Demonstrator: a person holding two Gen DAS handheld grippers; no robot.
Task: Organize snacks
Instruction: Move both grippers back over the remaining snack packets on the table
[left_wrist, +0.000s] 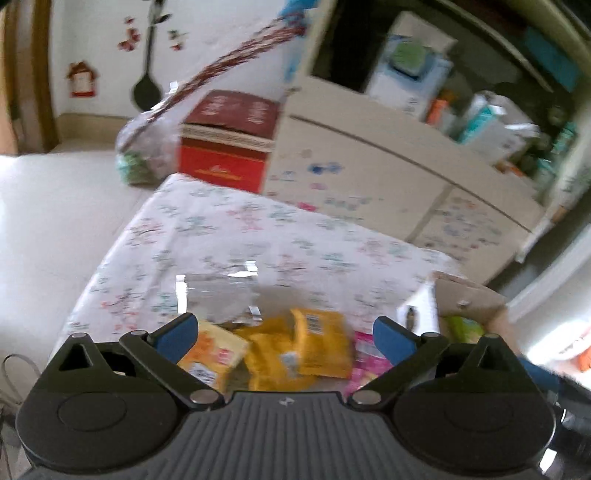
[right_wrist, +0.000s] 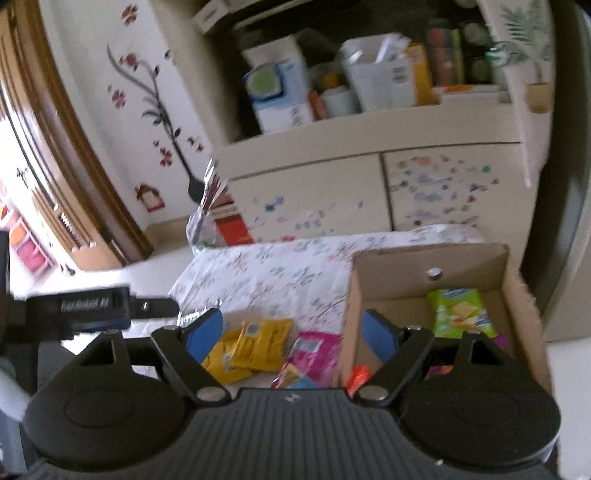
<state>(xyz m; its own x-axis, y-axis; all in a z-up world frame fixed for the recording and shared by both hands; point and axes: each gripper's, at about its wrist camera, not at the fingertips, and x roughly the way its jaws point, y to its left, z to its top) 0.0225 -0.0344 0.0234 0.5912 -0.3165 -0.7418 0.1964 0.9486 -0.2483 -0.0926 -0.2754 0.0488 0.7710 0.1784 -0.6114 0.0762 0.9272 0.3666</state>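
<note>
The sorting looks partly done: a green snack packet (right_wrist: 460, 314) already lies inside the cardboard box (right_wrist: 424, 258), with what may be more wrappers below it, though blur hides them. Yellow packets (right_wrist: 264, 345) and a pink packet (right_wrist: 317, 350) lie loose on the floral tabletop (right_wrist: 280, 273) just beside the box. The left hand-held gripper (left_wrist: 284, 336) and right hand-held gripper (right_wrist: 293, 334) both hover spread wide, holding nothing.
</note>
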